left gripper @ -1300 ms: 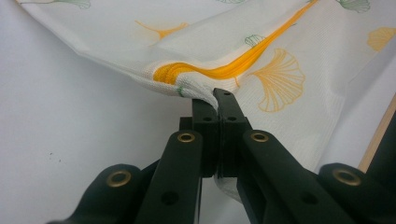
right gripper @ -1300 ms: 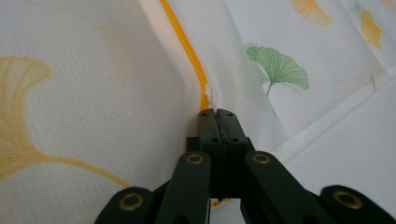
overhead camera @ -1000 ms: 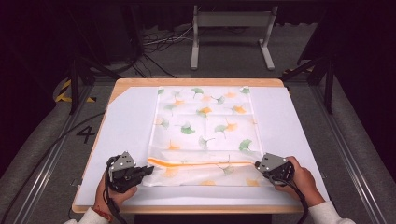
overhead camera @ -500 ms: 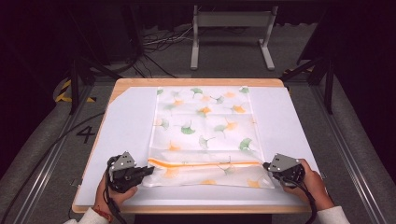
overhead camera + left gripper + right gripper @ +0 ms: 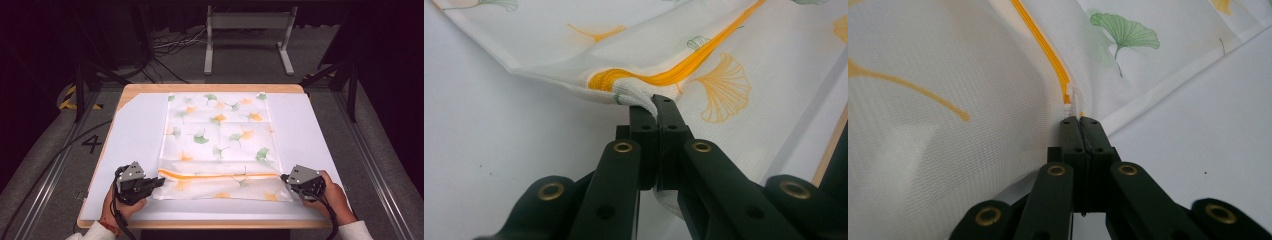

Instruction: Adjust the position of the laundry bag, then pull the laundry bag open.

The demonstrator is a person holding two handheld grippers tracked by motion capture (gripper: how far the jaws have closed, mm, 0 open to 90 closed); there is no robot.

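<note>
High view: both grippers pinch the near corners of a leaf-printed cloth [image 5: 220,140] on the white table cover [image 5: 135,135].

Left gripper [image 5: 159,182] is clenched on the corner where the orange hem bunches, and the right gripper [image 5: 284,176] is clamped on the opposite corner at the hem's end. The near edge is already turned over toward the far side, its orange hem [image 5: 215,175] running straight between the two hands. Holding both corners at once looks meant to keep that folded edge taut and even, so the cloth lies square rather than skewing on the table.
</note>
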